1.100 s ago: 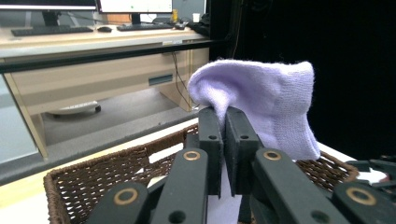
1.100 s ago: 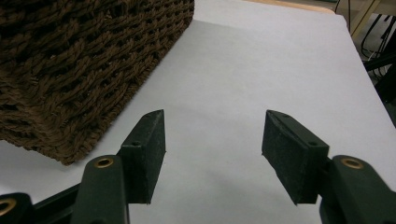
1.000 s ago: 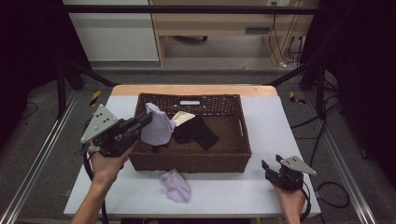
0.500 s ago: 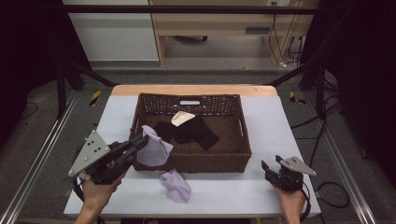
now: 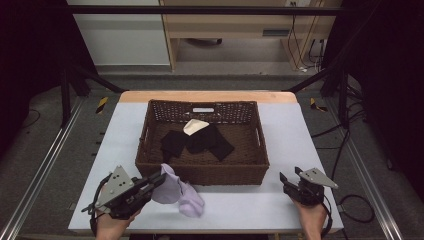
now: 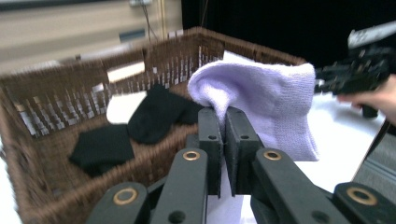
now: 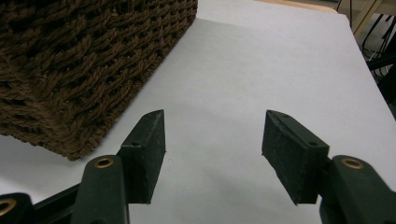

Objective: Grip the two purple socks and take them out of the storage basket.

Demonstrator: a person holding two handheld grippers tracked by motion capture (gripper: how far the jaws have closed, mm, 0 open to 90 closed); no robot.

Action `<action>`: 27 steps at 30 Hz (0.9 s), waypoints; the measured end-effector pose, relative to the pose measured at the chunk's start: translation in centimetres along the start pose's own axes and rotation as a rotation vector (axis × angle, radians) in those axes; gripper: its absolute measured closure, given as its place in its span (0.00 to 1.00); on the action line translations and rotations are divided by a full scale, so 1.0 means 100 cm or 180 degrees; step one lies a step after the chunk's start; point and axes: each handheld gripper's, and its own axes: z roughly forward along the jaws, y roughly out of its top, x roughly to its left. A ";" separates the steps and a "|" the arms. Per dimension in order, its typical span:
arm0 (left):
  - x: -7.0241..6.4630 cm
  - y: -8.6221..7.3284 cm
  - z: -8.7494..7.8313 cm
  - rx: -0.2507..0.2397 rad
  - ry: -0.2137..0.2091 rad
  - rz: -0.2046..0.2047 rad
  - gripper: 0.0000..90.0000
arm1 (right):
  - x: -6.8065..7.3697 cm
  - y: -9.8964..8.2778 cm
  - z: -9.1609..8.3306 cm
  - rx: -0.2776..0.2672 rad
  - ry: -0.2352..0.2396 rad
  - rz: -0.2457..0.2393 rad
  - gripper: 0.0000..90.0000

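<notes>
Pale grey worktop (image 5: 260,207) under a dark room, with a brown wicker basket (image 5: 202,172) at the middle of the high view. My left gripper (image 5: 159,179), at the lower left of that view, has come down and toward the near edge since a second ago, when it hung over the basket's left rim; its fingers (image 6: 211,140) are clamped together on a lilac sock (image 5: 167,187). That sock now hangs outside the basket's near wall, just beside a second lilac sock (image 5: 192,204) lying on the worktop, so I judge the pair is about to be laid together and letting go is what remains.

My right gripper (image 5: 290,184), at the lower right, has kept its place; its fingers (image 7: 145,154) stand apart over bare worktop, holding nothing, with the basket's corner (image 7: 70,93) near in the upper left of the right gripper view.

Left in the basket are black socks (image 5: 197,142) and one cream sock (image 5: 195,126). Nothing blocks the drop except the basket wall close behind the held sock.
</notes>
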 end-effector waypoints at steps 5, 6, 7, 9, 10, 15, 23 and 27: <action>-0.003 -0.018 0.020 0.0246 -0.0036 -0.0014 0.94 | 0.001 0.000 0.000 0.0007 0.0012 0.0009 0.44; -0.003 -0.021 0.024 0.0307 -0.0044 -0.0015 0.94 | 0.000 0.000 0.000 0.0009 0.0015 0.0012 0.44; -0.003 -0.025 0.030 0.0370 -0.0046 -0.0027 0.94 | 0.000 0.000 0.000 0.0011 0.0020 0.0019 0.44; -0.003 -0.032 0.037 0.0458 -0.0048 -0.0028 0.94 | 0.000 -0.001 0.000 0.0018 0.0023 0.0022 0.44; -0.003 -0.036 0.043 0.0524 -0.0043 -0.0027 0.94 | 0.000 -0.001 0.001 0.0022 0.0025 0.0025 0.44; -0.002 -0.054 0.064 0.0775 -0.0106 -0.0070 0.94 | 0.000 -0.001 0.002 0.0045 0.0020 0.0002 0.44; -0.002 -0.063 0.074 0.0841 -0.0075 -0.0076 0.77 | 0.000 -0.003 0.004 0.0082 0.0024 -0.0044 0.44; 0.004 -0.062 0.065 0.0786 0.0043 -0.0122 0.60 | 0.001 -0.003 0.004 0.0087 0.0036 -0.0005 0.43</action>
